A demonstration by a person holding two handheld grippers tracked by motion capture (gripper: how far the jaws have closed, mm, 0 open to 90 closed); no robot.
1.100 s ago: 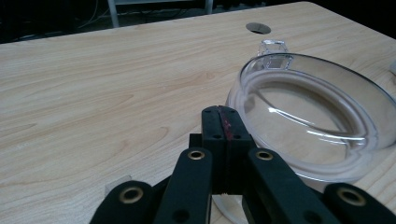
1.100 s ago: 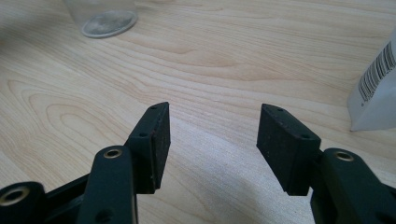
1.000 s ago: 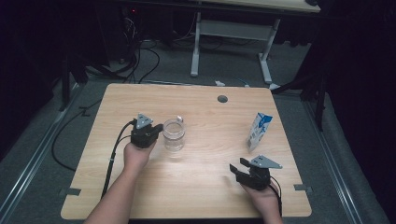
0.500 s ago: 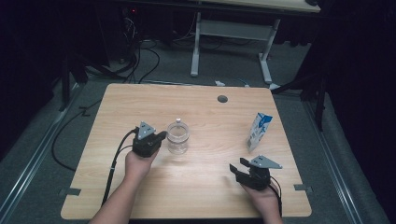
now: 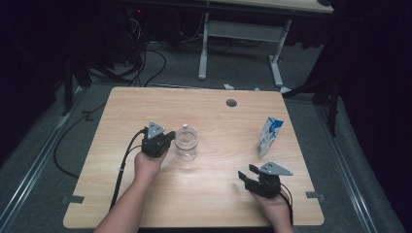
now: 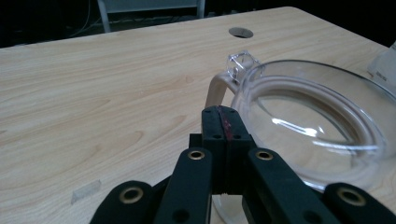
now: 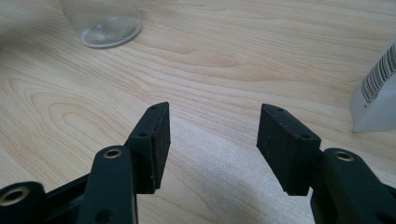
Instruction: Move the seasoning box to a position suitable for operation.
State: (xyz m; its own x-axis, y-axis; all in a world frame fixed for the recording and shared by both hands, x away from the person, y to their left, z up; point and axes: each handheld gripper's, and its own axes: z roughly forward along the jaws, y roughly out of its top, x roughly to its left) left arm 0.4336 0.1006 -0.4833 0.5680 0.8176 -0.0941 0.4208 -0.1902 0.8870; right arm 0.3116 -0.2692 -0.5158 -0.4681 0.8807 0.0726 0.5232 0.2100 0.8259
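Glass jar (image 7: 103, 21) cut off by the top edge in the right gripper view, base alone visible. Carton (image 7: 377, 95) clipped at the right edge there, print unreadable. Jar's lower wall hidden behind the pressed-together jaws in the left gripper view.

Overhead camera; two close claw-mounted views

Glossy clear glass jug (image 5: 186, 144), matt wood table (image 5: 214, 194)

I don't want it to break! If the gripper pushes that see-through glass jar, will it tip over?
Probably not: the glass jar looks wide and squat, so it should slide. It looks empty, likely light. Clear glass could crack if knocked off the table.
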